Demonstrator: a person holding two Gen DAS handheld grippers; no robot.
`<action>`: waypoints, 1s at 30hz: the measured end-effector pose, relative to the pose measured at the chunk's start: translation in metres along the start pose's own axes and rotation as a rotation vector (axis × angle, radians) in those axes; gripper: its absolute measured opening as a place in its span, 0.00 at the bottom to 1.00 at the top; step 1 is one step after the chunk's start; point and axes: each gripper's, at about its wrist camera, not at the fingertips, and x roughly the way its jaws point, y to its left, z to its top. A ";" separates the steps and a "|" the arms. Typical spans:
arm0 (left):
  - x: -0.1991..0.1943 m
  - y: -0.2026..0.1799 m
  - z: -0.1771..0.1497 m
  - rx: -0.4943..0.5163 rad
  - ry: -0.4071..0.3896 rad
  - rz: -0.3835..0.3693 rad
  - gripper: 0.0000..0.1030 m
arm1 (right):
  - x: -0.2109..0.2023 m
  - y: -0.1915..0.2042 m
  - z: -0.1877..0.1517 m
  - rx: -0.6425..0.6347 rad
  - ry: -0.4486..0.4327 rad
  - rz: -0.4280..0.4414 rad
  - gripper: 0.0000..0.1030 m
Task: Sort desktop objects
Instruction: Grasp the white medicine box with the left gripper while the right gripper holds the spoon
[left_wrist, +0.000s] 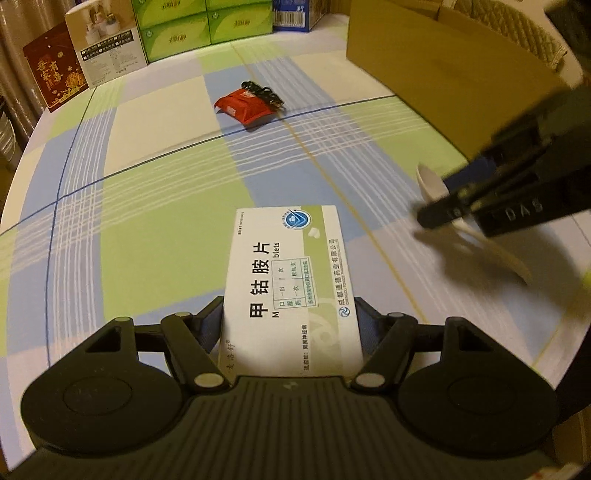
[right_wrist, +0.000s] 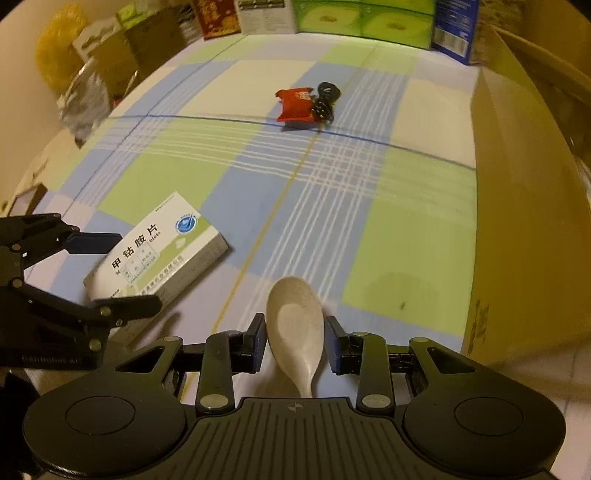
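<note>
Here the left gripper (left_wrist: 290, 321) clamps the medicine box (left_wrist: 291, 280) lengthwise; the right gripper (right_wrist: 295, 343) seemingly pinches the spoon (right_wrist: 297, 325), cardboard box (right_wrist: 524, 206) nearer its side.

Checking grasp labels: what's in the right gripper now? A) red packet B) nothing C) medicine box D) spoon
D: in the right wrist view the pale spoon sits between the right gripper fingers, off the cloth; the medicine box is in the left gripper.
</note>
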 end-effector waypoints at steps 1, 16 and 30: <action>-0.001 0.000 -0.003 -0.015 -0.021 -0.003 0.66 | 0.000 -0.002 -0.004 0.016 -0.018 0.001 0.29; 0.010 -0.001 -0.008 -0.048 -0.122 -0.025 0.78 | 0.007 0.002 -0.051 -0.092 -0.317 -0.003 0.48; 0.020 -0.010 -0.008 -0.009 -0.147 0.015 0.78 | 0.009 0.008 -0.073 -0.146 -0.403 -0.039 0.29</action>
